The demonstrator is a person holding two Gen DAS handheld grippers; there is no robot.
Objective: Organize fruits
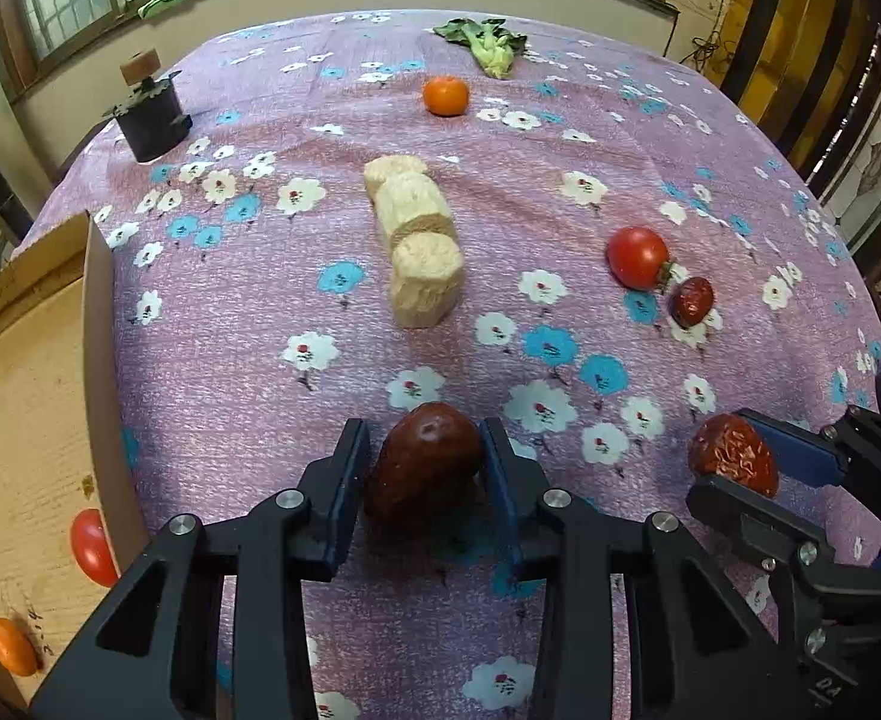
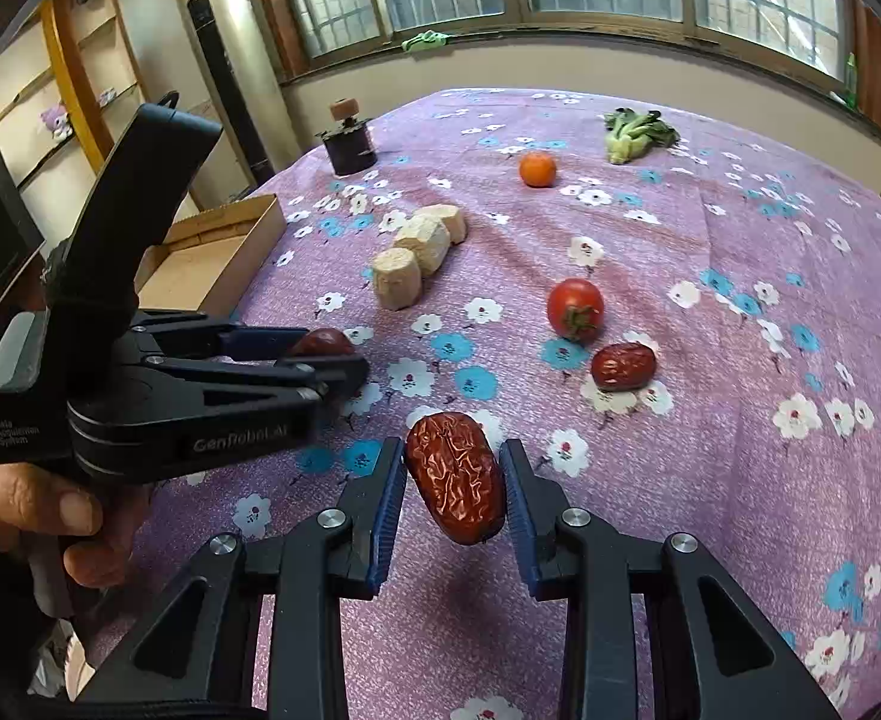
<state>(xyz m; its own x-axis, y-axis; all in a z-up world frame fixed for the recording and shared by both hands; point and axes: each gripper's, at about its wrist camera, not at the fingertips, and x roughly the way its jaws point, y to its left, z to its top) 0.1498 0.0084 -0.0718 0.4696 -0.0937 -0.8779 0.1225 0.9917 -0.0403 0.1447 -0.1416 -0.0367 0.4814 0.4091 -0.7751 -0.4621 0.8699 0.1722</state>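
Gripping one dried red date apiece, both grippers sit low over the near edge of a flowered purple tablecloth [image 1: 248, 396]. The left gripper [image 1: 422, 468] pinches a smooth date [image 1: 425, 465]; the right gripper [image 2: 454, 480] pinches a wrinkled date [image 2: 455, 477]. At the left stands a cardboard box [image 1: 32, 396], already containing a tomato and an orange, so it is probably where the dates are headed. Farther off lie another tomato [image 1: 637, 257], a third date [image 1: 692, 301] and an orange [image 1: 445, 95].
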